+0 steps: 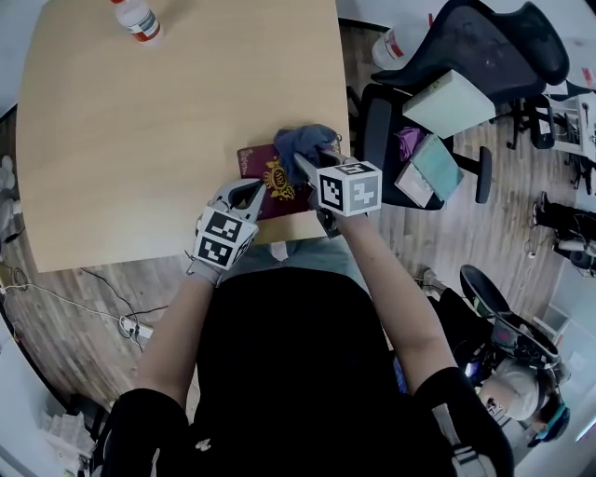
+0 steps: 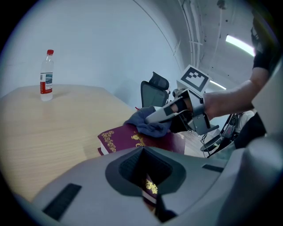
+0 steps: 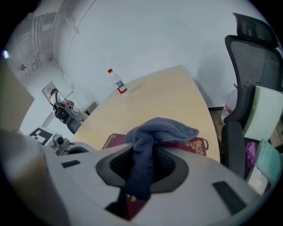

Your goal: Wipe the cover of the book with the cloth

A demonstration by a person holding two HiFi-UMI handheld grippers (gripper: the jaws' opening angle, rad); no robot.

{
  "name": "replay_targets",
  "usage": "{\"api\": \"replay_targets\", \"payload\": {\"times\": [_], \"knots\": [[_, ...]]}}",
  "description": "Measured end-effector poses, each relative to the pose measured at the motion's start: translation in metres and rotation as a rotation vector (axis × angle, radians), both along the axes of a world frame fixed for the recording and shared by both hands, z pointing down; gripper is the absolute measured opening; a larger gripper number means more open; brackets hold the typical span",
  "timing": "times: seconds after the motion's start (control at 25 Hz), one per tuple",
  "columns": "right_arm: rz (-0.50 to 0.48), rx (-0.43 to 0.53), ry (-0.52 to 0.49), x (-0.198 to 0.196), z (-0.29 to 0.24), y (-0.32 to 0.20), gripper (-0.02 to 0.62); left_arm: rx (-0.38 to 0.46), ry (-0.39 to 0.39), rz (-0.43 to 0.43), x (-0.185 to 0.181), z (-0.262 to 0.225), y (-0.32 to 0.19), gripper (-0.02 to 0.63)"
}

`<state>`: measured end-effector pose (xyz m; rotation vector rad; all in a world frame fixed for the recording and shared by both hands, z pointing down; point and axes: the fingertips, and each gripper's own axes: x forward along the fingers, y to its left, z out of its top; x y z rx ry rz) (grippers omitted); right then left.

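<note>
A water bottle [image 1: 138,19] stands upright on the wooden table [image 1: 140,149], an office chair [image 1: 494,37] beside it.

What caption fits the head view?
Right gripper holds a blue cloth on the maroon book at the table edge; shut left gripper at its left side.

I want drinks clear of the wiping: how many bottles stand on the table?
1. The bottle stands at the table's far left, well apart from the book and cloth near the front edge. None seems hidden.
</note>
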<state>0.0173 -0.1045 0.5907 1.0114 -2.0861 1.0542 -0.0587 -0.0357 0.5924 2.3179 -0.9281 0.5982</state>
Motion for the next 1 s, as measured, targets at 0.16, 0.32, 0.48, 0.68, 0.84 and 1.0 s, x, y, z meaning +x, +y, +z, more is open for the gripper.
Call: {"api": "replay_targets", "payload": {"times": [0.16, 0.32, 0.48, 0.68, 0.84, 1.0], "knots": [[-0.034, 0.004, -0.013, -0.016, -0.002, -0.005, 0.1, 0.008, 0.001, 0.0, 0.0, -0.001, 0.0, 0.02], [-0.085, 0.008, -0.007, -0.023, -0.002, -0.001, 0.1, 0.014, 0.004, 0.001, 0.0, -0.001, 0.0, 0.02], [-0.141, -0.019, -0.016, -0.03, -0.001, 0.011, 0.1, 0.018, 0.004, 0.002, 0.0, -0.001, 0.0, 0.02], [-0.183, -0.025, -0.006, -0.031, 0.0, 0.033, 0.098, 0.016, 0.006, 0.0, 0.001, 0.0, 0.0, 0.02], [-0.194, -0.042, -0.006, -0.026, 0.0, 0.053, 0.098, 0.012, 0.006, -0.004, 0.001, -0.001, 0.0, 0.02], [-0.213, -0.053, -0.003, -0.02, 0.0, 0.07, 0.097, 0.012, 0.004, -0.009, 0.001, 0.0, -0.001, 0.02]]}}
